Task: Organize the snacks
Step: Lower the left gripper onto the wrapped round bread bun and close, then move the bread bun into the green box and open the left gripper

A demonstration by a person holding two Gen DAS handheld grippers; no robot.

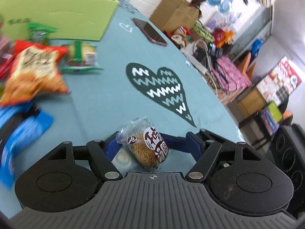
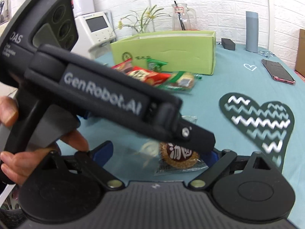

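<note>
Teal tablecloth with a dark heart print; a green box and loose snack bags lie beyond. My left gripper blocks my right view, fingers spread around a clear-wrapped round sesame cake without clamping it. My right gripper gapes empty.

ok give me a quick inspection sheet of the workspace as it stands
surface: teal tablecloth, heart prints
job's things: green box, open top; snack packs piled in front of it; sesame snack pack apart from the pile
clutter: phone, grey cylinder, small black box, glass jug
grippers: left gripper straddles the sesame snack pack, grip unclear; right gripper open, holding nothing
cables: tangle of cables beyond the table edge
surroundings: white brick wall, cardboard box
</note>
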